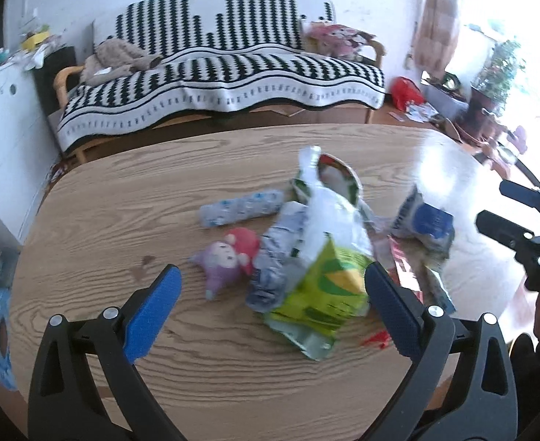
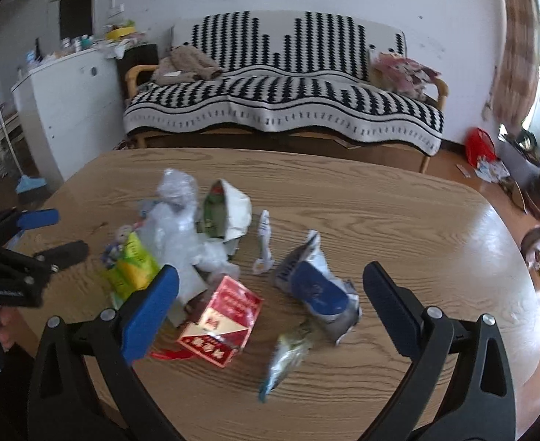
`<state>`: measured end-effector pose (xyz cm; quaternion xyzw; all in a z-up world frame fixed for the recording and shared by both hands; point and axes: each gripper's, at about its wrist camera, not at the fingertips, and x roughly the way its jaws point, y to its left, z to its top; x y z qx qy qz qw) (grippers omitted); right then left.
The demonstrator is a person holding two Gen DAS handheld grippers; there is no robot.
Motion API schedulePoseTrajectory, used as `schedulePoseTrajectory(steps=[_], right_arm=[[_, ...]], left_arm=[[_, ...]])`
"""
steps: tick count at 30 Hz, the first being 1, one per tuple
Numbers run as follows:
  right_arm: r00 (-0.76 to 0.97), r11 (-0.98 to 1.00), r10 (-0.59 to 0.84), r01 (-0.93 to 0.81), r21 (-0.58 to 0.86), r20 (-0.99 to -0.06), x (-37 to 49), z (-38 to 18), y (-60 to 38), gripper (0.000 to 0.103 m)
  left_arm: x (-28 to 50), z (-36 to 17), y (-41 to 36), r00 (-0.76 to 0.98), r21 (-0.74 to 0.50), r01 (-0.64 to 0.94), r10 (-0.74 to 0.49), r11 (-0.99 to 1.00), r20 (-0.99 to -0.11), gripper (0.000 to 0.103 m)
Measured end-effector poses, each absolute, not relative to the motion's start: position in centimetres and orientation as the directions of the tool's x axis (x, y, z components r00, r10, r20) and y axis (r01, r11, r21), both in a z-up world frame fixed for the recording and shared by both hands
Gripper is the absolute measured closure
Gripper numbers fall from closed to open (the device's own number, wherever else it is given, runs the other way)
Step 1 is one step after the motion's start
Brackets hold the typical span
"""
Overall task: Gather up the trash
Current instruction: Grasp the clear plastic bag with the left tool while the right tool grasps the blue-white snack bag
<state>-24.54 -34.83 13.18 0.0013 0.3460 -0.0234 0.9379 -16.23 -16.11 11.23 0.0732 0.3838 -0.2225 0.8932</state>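
Observation:
A heap of trash lies on the wooden table (image 1: pixel 115 191) (image 2: pixel 398 213). In the left wrist view my left gripper (image 1: pixel 270 275) is open, hovering over a green-yellow snack bag (image 1: pixel 325 290), with a crumpled clear plastic wrap (image 1: pixel 328 213), a blue-white tissue pack (image 1: pixel 240 207) and a small plush doll (image 1: pixel 229 257) just beyond. In the right wrist view my right gripper (image 2: pixel 270 275) is open above a red carton (image 2: pixel 222 319), a blue-silver wrapper (image 2: pixel 317 290) and a small greenish wrapper (image 2: pixel 288 356). The green snack bag (image 2: pixel 134 268) and clear wrap (image 2: pixel 178 220) sit to the left.
A sofa (image 1: pixel 218 84) (image 2: pixel 281 110) with a black-and-white throw stands behind the table. A white cabinet (image 2: pixel 68 103) is at the left, and a red bag (image 2: pixel 481 147) with floor clutter at the right. The other gripper shows at each view's edge, the right gripper (image 1: pixel 505 213) and the left gripper (image 2: pixel 55 231).

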Motion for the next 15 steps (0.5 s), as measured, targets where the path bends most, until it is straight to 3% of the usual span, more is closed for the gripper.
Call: schedulePoseTrajectory(steps=[5,15], right_arm=[[0.753,0.999,-0.042,0.042,-0.016,-0.657,-24.0,12.9,-34.5,0.006],[0.698,0.998,-0.063,0.06,-0.029,-0.713,-19.8,9.3,-37.9,0.006]], left_arm=[[-16.3,10.6,-17.2,0.598,-0.02,0.476,-0.341,0.879,-0.725,0.006],[-9.8,10.1,-21.1,0.55,-0.1,0.463,-0.374,0.881,-0.747,0.006]])
